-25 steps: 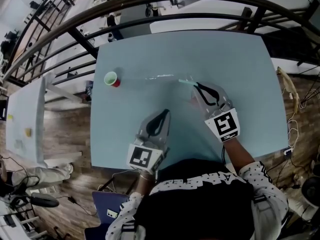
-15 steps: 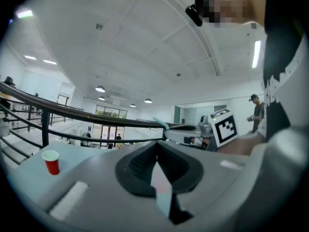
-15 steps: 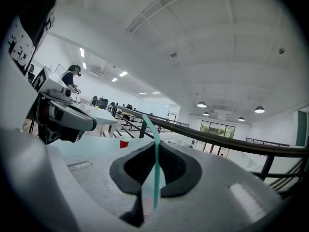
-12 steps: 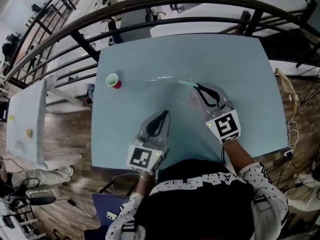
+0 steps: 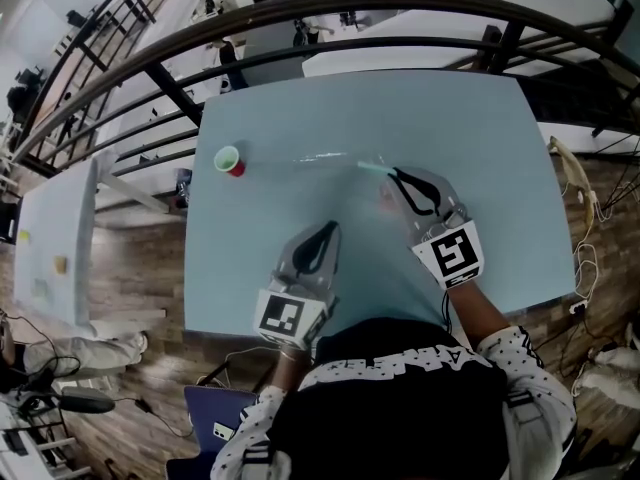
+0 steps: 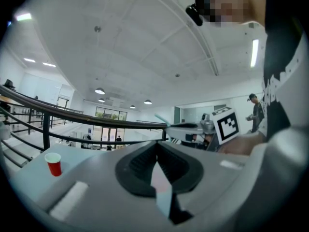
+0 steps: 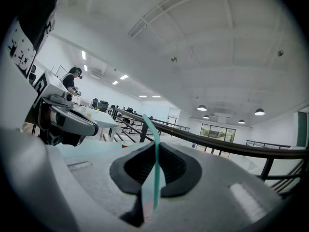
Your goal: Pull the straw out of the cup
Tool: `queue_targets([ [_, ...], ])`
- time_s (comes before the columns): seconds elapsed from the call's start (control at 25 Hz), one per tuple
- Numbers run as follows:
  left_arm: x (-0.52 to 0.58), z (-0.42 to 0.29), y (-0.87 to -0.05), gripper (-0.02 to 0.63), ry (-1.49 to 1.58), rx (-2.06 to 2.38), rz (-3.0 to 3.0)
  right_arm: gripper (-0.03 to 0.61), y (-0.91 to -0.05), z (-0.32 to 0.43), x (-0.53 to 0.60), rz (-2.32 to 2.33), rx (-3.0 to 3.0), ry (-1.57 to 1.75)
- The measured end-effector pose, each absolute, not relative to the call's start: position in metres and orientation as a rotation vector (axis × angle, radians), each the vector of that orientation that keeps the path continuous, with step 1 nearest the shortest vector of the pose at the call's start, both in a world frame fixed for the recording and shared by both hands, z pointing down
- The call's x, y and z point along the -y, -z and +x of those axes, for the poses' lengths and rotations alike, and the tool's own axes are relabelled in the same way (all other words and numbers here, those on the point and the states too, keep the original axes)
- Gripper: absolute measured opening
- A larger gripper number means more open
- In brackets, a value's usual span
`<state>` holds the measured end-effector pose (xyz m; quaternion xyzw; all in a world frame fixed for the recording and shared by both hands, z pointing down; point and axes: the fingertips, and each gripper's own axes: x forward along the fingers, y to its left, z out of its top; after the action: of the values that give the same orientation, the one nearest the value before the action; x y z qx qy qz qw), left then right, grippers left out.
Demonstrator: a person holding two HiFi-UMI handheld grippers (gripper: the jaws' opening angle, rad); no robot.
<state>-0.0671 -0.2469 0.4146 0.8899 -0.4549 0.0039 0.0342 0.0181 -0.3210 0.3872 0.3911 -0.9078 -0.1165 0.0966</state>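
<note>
Gently, we should lift the straw [image 5: 372, 166] clamped in our right tongs [image 5: 396, 173] clear of the cup [image 5: 228, 159], left tongs [image 5: 332, 226] closed empty.

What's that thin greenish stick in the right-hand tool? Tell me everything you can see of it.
The straw is a thin, pale green, translucent tube, plastic by its look. The right gripper is shut on it; its free end juts out leftward in the head view, over the light blue table. It is clear of the red cup, which stands apart at the left.
</note>
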Motion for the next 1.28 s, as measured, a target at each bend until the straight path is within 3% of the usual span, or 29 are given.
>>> queue_targets([
  [1.28, 0.241, -0.047, -0.402, -0.011, -0.030, 1.380, 2.772, 0.020, -0.370, 0.047, 0.299, 1.213, 2.709, 0.324],
])
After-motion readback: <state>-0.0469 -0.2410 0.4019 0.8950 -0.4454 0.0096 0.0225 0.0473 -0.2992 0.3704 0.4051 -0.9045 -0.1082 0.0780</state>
